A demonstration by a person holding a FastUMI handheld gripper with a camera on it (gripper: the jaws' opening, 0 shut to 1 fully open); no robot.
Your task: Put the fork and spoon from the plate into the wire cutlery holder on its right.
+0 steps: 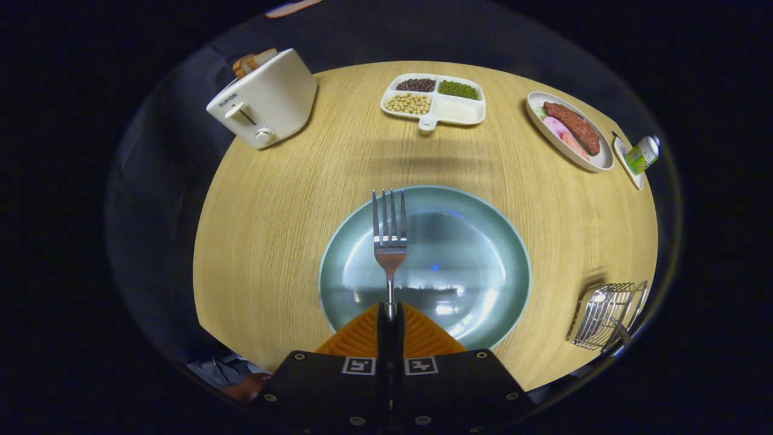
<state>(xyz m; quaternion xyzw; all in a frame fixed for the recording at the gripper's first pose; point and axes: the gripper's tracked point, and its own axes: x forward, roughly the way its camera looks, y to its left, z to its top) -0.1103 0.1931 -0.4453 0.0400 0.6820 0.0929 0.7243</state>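
My gripper (390, 313) is shut on the handle of a silver fork (389, 232). The fork points straight ahead from between the fingers, tines away from me, held above the pale blue-green plate (483, 241). The plate's dish looks bare under the fork. The wire cutlery holder (607, 314) stands to the right of the plate near the table's edge. A metal utensil, probably the spoon (617, 338), stands inside it with its handle sticking out low on the near side.
On the round wooden table (272, 241) stand a white toaster (266, 99) with bread at the far left, a divided dish of beans (433, 99) beyond the plate, and an oval plate of sausage (570, 130) at the far right with a small green can (641, 154) beside it.
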